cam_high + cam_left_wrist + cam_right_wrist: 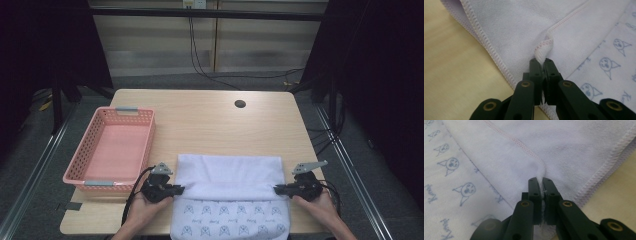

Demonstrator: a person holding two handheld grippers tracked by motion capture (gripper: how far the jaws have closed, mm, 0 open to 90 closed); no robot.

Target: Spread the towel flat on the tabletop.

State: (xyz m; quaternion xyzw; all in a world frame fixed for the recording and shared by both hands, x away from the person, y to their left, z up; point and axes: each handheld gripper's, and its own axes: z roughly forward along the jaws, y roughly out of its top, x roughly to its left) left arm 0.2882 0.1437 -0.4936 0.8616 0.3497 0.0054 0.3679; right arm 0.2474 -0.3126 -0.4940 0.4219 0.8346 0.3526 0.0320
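A white towel (230, 177) with small blue cat drawings lies at the table's front edge, its far part folded over toward the person. My left gripper (181, 189) is shut on the towel's left corner; in the left gripper view the stitched hem (543, 48) bunches between the closed jaws of this gripper (540, 60). At the towel's right side my right gripper (276, 189) is shut on the other corner. The right gripper view shows plush towel cloth (499, 162) pinched between that gripper's (540, 180) closed jaws. The printed side (454, 185) faces up nearer the person.
A pink plastic basket (84, 170) with grey handles stands at the table's left side, nothing in it. A round cable hole (240, 104) sits at the back of the wooden table (210, 125). Cables hang behind the table's far edge.
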